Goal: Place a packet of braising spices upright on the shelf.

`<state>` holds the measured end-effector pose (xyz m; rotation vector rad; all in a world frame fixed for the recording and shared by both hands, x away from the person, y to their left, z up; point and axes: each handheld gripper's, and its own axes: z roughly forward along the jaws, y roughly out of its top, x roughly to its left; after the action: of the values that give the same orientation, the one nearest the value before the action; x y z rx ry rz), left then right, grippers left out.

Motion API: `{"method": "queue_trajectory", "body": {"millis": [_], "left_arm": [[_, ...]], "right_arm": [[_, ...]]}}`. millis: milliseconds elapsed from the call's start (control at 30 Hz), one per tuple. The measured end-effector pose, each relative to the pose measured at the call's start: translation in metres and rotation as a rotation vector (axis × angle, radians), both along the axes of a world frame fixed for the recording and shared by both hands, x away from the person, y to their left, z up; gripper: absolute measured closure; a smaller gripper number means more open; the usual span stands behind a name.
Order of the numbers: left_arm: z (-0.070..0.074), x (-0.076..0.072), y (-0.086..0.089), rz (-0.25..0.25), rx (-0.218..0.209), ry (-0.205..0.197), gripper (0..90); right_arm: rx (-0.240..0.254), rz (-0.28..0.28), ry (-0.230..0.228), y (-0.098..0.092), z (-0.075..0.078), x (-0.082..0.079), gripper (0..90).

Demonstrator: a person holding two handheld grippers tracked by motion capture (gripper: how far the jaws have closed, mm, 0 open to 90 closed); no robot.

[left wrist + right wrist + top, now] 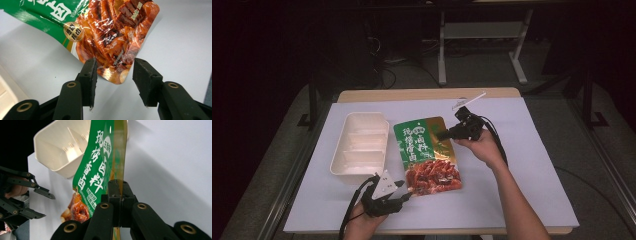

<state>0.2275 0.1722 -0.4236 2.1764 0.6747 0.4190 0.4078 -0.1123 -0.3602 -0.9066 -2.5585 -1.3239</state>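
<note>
White table cover (pixel 522 165), dark room

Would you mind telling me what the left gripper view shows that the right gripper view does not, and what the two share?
Left gripper view: the left tongs open, straddling the pouch's bottom corner without touching it, and the gold round seal beside the printed meat.

Right gripper view: the right tongs shut on the pouch's edge, the green panel with white characters, the white compartment tray, and a hand behind the other tongs.

Both: the seasoning pouch on the white sheet.
</note>
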Motion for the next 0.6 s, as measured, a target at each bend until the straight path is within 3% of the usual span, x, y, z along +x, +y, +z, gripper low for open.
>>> {"method": "queue_trajectory", "body": {"millis": [600], "left_arm": [[0.002,-0.012,0.011,0.000,-0.021,-0.015,47.7]], "right_arm": [[0.024,0.001,-0.070,-0.003,0.029,-0.024,90.0]]}}
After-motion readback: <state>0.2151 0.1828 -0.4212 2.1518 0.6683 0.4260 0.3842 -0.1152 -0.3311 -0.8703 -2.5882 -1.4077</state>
